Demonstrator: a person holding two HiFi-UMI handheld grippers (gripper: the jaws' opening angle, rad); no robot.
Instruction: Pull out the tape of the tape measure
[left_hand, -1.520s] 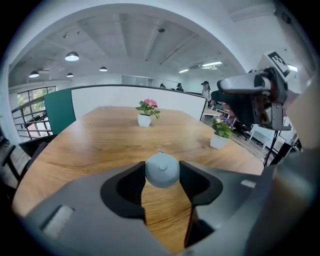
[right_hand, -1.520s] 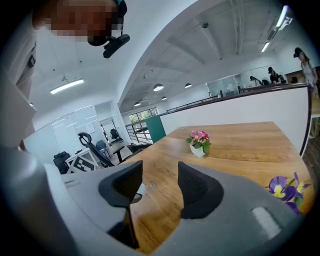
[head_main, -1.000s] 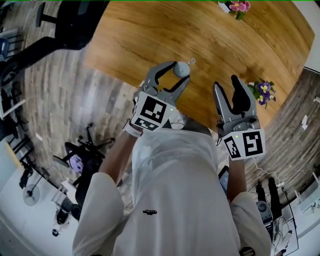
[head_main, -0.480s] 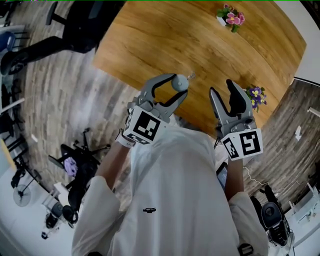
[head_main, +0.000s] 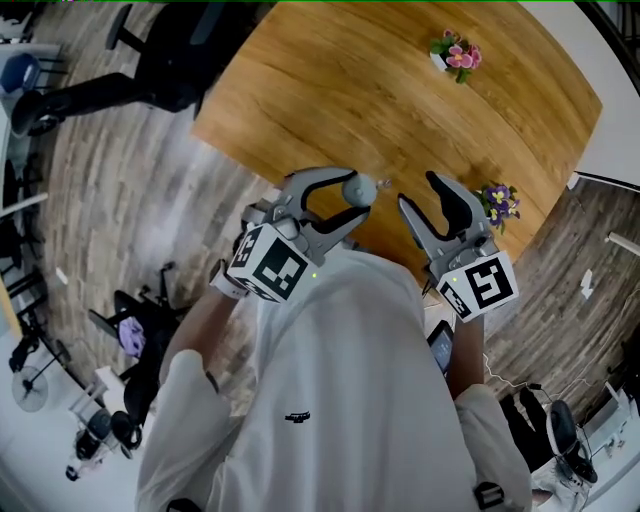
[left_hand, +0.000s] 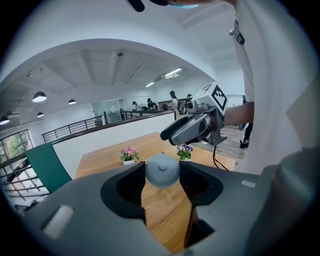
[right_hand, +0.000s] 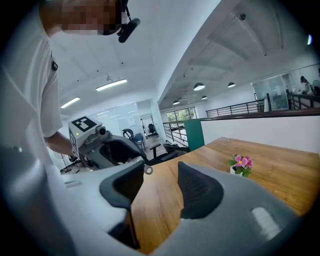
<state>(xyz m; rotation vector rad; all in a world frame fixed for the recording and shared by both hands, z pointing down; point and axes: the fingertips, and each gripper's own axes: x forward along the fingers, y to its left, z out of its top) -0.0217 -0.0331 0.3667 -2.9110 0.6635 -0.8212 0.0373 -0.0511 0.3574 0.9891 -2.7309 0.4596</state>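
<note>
Open-plan office: wooden table (head_main: 400, 90), swivel chairs (head_main: 170, 55), railed mezzanine (right_hand: 240, 108), pendant lamps (left_hand: 39, 96) overhead

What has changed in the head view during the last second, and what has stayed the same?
The right gripper has moved closer to the pull ring of the tape measure; its jaws have just been closing a little, with nothing between them. The left gripper has rolled slightly. Unchanged: the left gripper stays shut on the tape measure, no tape is out, both flower pots stand on the table.
</note>
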